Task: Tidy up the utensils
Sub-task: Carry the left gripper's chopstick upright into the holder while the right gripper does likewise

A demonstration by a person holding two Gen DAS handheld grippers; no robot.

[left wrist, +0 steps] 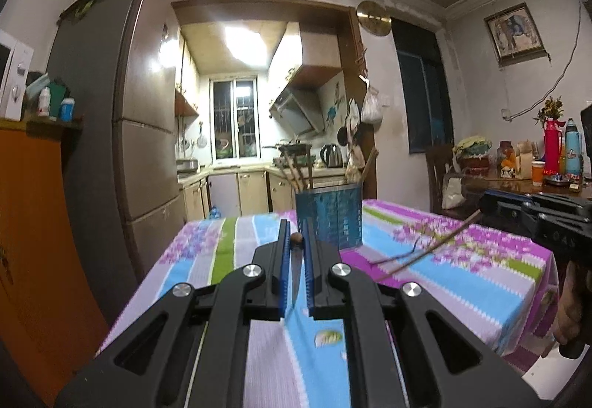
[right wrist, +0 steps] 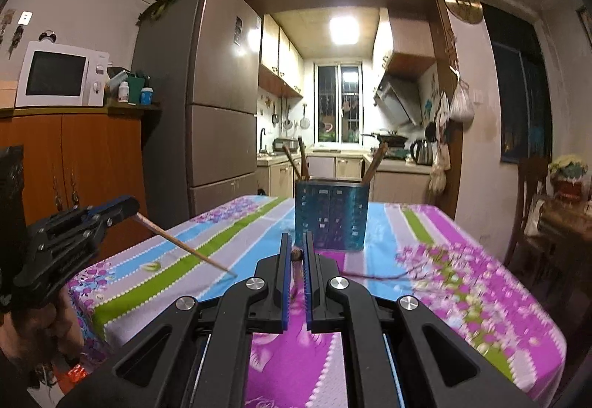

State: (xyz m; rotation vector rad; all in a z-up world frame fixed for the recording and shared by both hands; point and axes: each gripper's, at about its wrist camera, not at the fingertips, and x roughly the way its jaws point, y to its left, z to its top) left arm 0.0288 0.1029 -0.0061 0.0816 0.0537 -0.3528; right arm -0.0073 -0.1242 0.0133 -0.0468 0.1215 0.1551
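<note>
Floral tablecloth [right wrist: 462, 271] — one chopstick [right wrist: 297, 267] pinched in each claw [right wrist: 296, 254].

Both tongs clamped — left tongs [left wrist: 297, 239], right tongs [right wrist: 297, 252].

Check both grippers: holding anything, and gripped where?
Each holds one chopstick by its thick end: left gripper, chopstick; right gripper, chopstick.

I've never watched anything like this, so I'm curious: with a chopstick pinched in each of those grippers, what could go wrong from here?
Each chopstick is pinched only near its thick end: the left gripper holds one whose long thin end points down toward the tablecloth, so it might swivel or slip. The other chopstick in the right gripper looks the same. The blue holder already has chopsticks leaning out, which an incoming tip could snag, perhaps tipping it.
</note>
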